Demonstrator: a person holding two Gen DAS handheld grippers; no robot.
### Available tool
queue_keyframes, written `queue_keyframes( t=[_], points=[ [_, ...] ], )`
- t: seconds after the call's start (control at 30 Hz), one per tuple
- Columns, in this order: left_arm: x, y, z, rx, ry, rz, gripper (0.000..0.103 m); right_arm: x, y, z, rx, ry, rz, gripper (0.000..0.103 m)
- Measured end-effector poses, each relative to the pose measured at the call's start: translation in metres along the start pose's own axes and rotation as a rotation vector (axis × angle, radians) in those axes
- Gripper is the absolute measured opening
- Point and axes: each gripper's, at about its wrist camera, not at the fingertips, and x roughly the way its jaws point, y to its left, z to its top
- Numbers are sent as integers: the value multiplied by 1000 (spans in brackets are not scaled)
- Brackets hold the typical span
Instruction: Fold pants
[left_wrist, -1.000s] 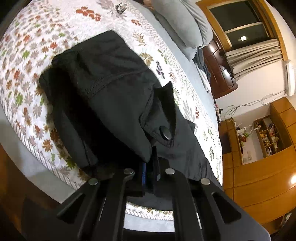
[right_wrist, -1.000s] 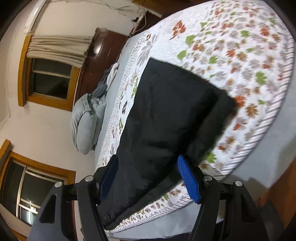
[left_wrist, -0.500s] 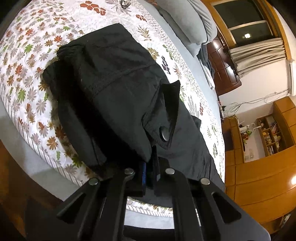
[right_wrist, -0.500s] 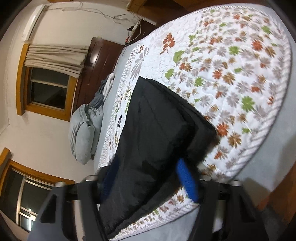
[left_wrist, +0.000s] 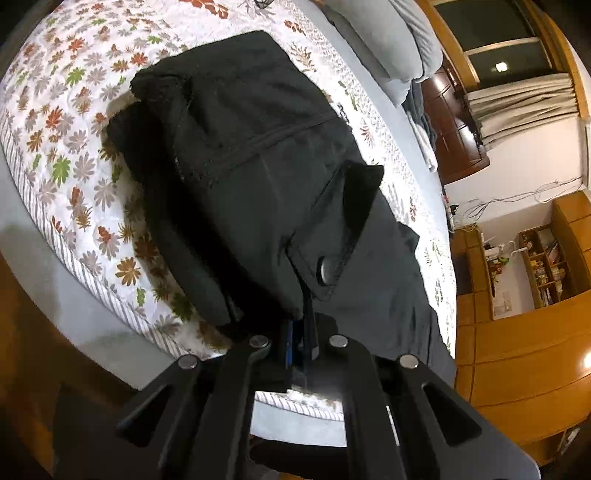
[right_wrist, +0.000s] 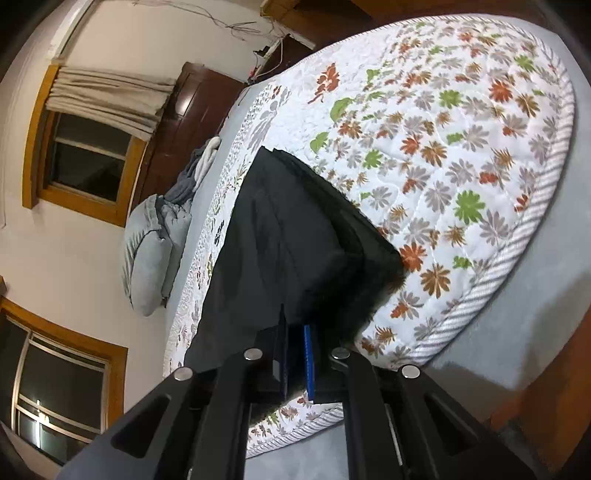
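Checking left wrist view first: left gripper (left_wrist: 300, 325) is clenched on the near edge of the black pants (left_wrist: 258, 177), same hold as a second ago; the fabric bunches up from its fingers, pocket flap and snap button (left_wrist: 328, 266) just above them, and the far end of the garment lies on the floral bed (left_wrist: 74, 122), slightly further up the frame than before. Right wrist view: the right gripper (right_wrist: 295, 354) had its blue fingers (right_wrist: 307, 354) spread wide either side of the pants' edge a second ago; they have just closed and now pinch the cloth between them. The pants (right_wrist: 288, 236) run along the near side of the mattress toward the grey pillow (right_wrist: 151, 251). Judgement: both ends of that edge are now secured, so the lift-and-fold can likely start; slippery layered fabric could slide out of one pinch.
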Motion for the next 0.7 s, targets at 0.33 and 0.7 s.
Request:
queue_keyframes(
  t=[0.33, 0.7],
  points=[
    [-67, -25, -5, 176, -130, 71, 79, -54, 34, -7, -111, -88, -18, 45],
    [-39, -37, 46, 175, -114, 45, 89, 11, 49, 1, -114, 10, -24, 45]
  ],
)
